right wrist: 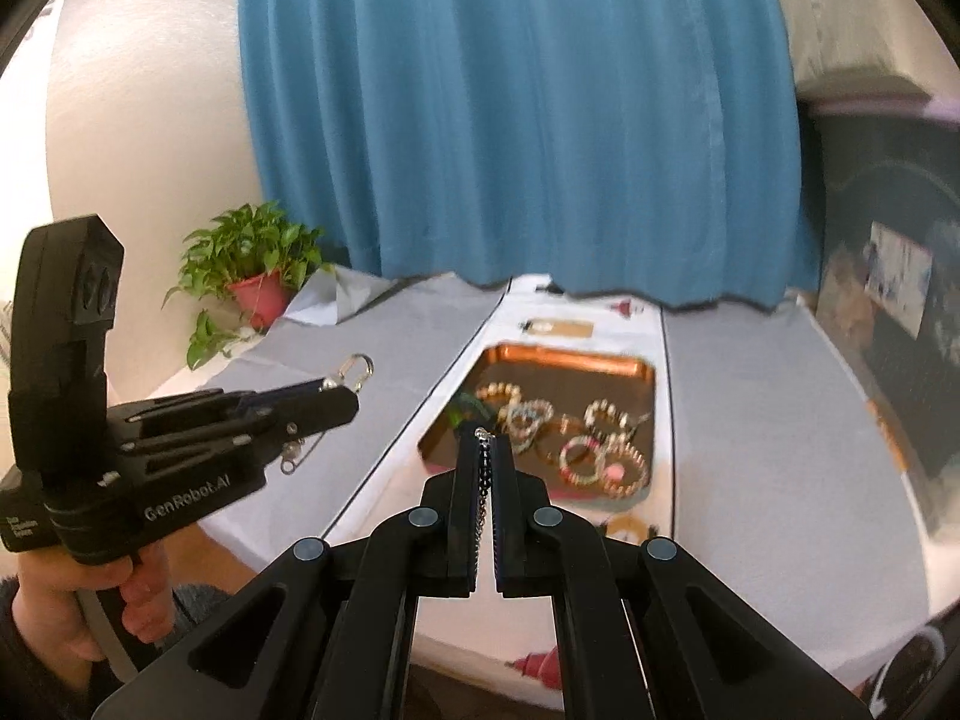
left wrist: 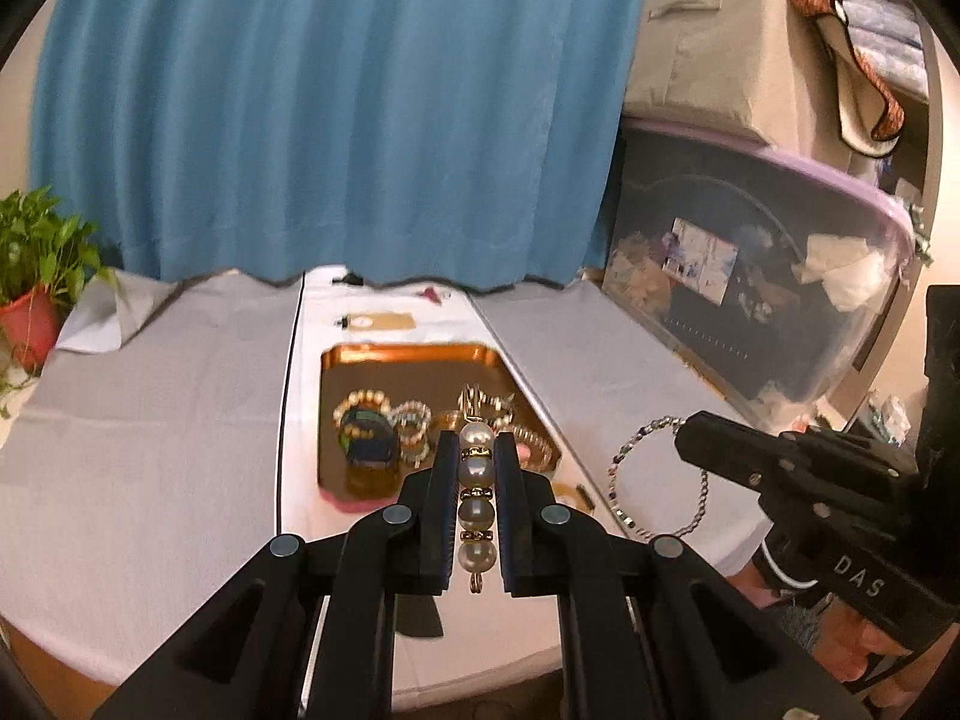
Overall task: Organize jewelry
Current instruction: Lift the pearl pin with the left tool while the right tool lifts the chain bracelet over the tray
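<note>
Evidently early: the left gripper (left wrist: 477, 450) clamps a pearl pin (left wrist: 477, 501), the right gripper (right wrist: 485, 450) pinches a beaded bracelet (left wrist: 657, 480), both aloft near the copper tray (left wrist: 402, 353), where most jewelry (right wrist: 564, 441) remains heaped, unsorted.

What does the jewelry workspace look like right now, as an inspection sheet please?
Surface: table under pale cloth.
Job's things: copper tray holding beaded bracelets; pearl pin and beaded chain bracelet lifted off it.
Clutter: tag behind tray.
Grippers: left gripper shut on pearl pin; right gripper shut on beaded chain bracelet.
Cables: nothing seen.
Surroundings: blue curtain, potted plant, storage bin.
</note>
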The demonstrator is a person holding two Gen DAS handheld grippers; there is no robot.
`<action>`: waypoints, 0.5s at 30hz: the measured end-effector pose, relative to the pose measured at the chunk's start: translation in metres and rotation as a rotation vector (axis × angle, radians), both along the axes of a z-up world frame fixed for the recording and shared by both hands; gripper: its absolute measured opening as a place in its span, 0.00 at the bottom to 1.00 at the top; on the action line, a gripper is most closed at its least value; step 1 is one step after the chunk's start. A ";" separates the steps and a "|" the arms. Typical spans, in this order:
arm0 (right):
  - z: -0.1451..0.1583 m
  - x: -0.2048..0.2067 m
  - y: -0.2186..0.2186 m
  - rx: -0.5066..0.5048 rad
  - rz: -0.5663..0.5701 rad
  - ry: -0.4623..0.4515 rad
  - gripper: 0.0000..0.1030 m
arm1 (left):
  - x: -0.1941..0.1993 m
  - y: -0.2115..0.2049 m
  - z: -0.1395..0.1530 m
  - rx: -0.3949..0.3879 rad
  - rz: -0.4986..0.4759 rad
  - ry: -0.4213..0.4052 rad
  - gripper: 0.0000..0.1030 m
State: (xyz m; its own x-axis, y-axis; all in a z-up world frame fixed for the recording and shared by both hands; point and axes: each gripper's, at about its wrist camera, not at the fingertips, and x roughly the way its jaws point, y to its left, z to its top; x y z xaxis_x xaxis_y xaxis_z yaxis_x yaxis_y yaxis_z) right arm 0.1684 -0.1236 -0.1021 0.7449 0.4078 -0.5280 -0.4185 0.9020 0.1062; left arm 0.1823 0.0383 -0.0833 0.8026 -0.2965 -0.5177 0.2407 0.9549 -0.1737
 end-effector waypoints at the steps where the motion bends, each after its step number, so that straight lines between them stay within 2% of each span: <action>1: 0.004 0.001 0.000 -0.001 -0.001 -0.010 0.03 | 0.002 0.001 0.004 -0.007 -0.007 -0.006 0.08; 10: 0.044 0.021 -0.007 -0.004 0.008 -0.124 0.03 | 0.015 0.007 0.038 -0.032 -0.032 -0.101 0.08; 15: 0.047 0.038 -0.007 0.007 0.027 -0.167 0.03 | 0.027 0.012 0.048 -0.054 -0.025 -0.151 0.08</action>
State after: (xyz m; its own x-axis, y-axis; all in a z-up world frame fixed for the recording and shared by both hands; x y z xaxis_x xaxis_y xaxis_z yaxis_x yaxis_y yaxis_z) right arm 0.2067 -0.1306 -0.0547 0.8106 0.4323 -0.3950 -0.4553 0.8895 0.0391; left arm 0.2090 0.0500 -0.0355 0.8621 -0.3420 -0.3739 0.2920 0.9383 -0.1850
